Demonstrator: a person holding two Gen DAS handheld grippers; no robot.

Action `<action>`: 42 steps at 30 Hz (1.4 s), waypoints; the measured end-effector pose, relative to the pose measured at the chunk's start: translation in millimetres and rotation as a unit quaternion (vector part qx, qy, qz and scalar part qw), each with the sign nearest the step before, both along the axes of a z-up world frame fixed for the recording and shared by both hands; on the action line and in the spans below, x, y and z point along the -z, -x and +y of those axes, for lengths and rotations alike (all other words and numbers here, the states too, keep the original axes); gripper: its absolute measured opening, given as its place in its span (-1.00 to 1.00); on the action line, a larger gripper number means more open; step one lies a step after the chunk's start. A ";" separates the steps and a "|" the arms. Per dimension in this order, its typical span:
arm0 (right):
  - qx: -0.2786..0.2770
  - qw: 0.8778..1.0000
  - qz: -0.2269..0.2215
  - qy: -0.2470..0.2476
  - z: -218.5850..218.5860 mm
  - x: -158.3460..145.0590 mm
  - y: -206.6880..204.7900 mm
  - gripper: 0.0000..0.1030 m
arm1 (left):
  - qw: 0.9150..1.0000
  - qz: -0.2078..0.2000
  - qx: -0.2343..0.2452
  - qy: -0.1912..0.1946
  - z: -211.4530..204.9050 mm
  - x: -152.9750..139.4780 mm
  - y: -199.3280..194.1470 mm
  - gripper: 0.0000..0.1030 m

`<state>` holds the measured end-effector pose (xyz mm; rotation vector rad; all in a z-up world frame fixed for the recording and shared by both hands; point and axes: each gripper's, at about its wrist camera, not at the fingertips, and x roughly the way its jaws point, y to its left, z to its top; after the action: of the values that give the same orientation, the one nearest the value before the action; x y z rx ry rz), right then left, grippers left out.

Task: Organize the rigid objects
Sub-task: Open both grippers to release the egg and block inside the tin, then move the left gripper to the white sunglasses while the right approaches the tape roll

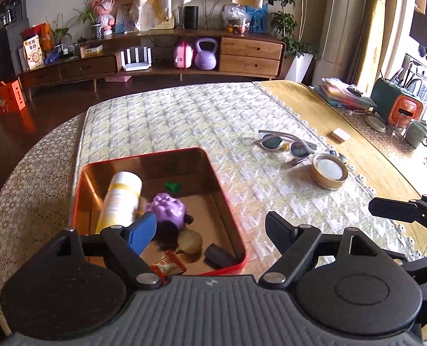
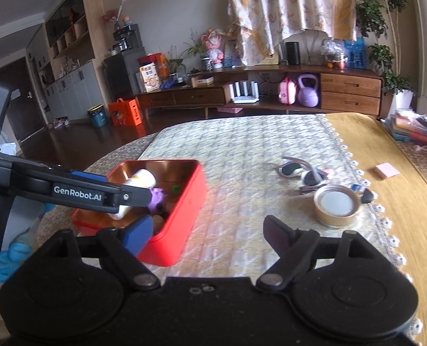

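A red tin box sits on the quilted table cover. Inside lie a white and yellow bottle, a purple toy, a small green piece, a wrapped snack and a dark block. My left gripper is open over the box's near right corner with nothing between its fingers. My right gripper is open just right of the box, also holding nothing. Sunglasses and a tape roll lie to the right.
A pink eraser, stacked books, a green and orange container and a cup stand on the bare tabletop at right. A blue-gloved hand holds the left gripper. A wooden sideboard lines the far wall.
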<state>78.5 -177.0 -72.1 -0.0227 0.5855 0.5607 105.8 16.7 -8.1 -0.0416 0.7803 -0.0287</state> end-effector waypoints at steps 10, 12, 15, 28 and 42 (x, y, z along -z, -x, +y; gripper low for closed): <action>0.043 0.999 -0.010 0.006 -41.7 7.1 -10.5 0.91 | 0.999 0.021 0.014 0.020 -35.3 2.5 -31.2 0.68; 0.047 0.999 -0.010 0.007 -48.7 9.6 -14.2 0.92 | 0.999 0.025 0.010 0.025 -40.3 3.3 -40.5 0.71; 0.054 0.999 -0.007 0.004 -57.7 14.1 -19.0 0.92 | 1.000 0.018 0.002 0.021 -48.6 3.2 -54.4 0.95; 0.074 0.997 0.017 0.001 -81.3 37.6 -52.2 0.92 | 0.998 0.053 0.004 0.030 -85.5 12.9 -143.1 0.99; 0.066 0.997 0.028 -0.004 -83.5 52.4 -90.8 0.91 | 0.995 0.083 -0.031 0.037 -107.2 37.1 -226.1 0.99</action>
<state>169.3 -260.5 -124.6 0.0389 0.6350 0.4357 331.9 -90.5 -45.3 -0.1386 0.9441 0.0044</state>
